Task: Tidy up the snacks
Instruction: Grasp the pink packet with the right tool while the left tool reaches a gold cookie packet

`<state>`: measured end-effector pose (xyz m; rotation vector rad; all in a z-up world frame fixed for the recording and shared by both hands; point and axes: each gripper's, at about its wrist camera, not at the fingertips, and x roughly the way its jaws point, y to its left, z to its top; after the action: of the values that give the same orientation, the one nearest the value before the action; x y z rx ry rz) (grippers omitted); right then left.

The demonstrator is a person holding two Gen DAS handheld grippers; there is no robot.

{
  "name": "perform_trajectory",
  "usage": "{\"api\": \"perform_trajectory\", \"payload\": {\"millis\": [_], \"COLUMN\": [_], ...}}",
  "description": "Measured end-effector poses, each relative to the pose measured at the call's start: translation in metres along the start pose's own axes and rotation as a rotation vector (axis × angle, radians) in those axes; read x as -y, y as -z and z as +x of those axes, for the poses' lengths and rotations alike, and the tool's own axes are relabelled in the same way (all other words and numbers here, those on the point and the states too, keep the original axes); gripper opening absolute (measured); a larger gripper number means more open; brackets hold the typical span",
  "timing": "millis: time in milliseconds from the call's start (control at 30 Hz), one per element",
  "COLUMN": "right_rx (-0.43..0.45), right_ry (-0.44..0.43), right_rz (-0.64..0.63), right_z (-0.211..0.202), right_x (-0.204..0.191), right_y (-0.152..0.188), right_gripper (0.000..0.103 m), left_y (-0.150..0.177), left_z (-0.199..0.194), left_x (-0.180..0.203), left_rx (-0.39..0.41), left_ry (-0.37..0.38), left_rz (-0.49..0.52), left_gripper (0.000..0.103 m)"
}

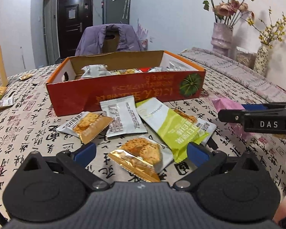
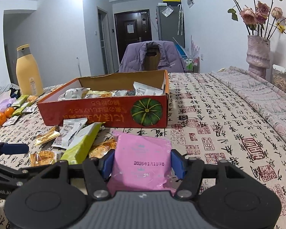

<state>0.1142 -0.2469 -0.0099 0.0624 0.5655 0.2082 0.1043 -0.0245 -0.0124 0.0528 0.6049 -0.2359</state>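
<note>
Two grippers are in view, each stationed on the near side of the red cardboard box (image 2: pixel 103 112) that already holds several wrapped snacks.

Right gripper (image 2: pixel 142 163): the pink packet (image 2: pixel 141 162) lies between its blue pads (image 2: pixel 176 164), both pads at or against the packet's side edges. Whether the packet is clamped and lifted or merely bracketed on the bench (image 2: pixel 219 126) cannot be determined. The packet's long axis runs straight ahead along the fingers, toward the box. The box's near wall stands directly ahead and slightly left, with bare cloth between it and the packet's far edge.

Left gripper (image 1: pixel 141 152): jaws spread wide, holding nothing. A gold-and-white cracker packet (image 1: pixel 143 153) lies between the pads (image 1: pixel 85 151), touching neither. Its long axis runs diagonally, near-left to far-right, not square to the jaws. Beyond it lie a green packet (image 1: pixel 173 127), a silver packet (image 1: pixel 124 116) and a second gold packet (image 1: pixel 87 124), overlapping one another just before the box wall.

Assessment: the pink packet belongs to the right gripper, and the box opening lies ahead and above the packet's level, so the wall must be cleared. The cracker packet is nearer the left gripper; its skew suggests a turn of the wrist before closing.
</note>
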Motion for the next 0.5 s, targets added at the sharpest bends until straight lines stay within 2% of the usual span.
{"api": "perform_trajectory", "payload": {"millis": [500], "right_rx": [-0.003], "right_ry": [-0.004], "right_rz": [0.019], "right_z": [-0.001], "right_x": [0.006], "right_y": [0.004], "right_gripper": [0.061], "left_y": [-0.002], "left_z": [0.016], "left_x": [0.014], "left_rx": [-0.035], "left_ry": [0.002], "left_rz": [0.087], "left_gripper": [0.101]}}
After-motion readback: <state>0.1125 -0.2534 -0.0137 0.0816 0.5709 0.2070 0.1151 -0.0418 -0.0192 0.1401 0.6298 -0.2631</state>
